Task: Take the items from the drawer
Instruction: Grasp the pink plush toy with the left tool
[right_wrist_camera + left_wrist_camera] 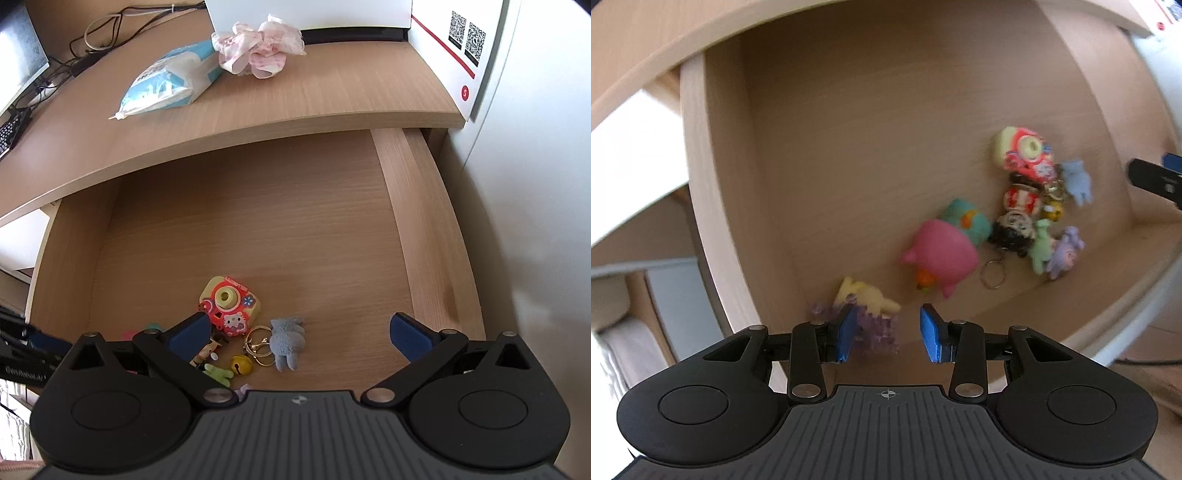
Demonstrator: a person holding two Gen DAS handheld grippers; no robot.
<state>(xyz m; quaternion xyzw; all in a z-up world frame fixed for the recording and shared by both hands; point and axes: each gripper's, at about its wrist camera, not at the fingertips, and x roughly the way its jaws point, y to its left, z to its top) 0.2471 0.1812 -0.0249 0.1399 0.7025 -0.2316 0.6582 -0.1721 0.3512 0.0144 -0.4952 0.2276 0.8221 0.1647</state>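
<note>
The wooden drawer stands pulled out with small toys near its front. My left gripper is open above the near left corner; a yellow and purple toy lies beside its left pad. Ahead of it lie a pink duck, a teal duck, a red and yellow toy camera, a doll keychain and a blue plush. My right gripper is wide open over the plush, a gold bell and key rings.
On the desktop behind the drawer lie a blue and white packet and a pink crumpled cloth. A white box with QR codes stands at the right. A monitor and cables sit far left.
</note>
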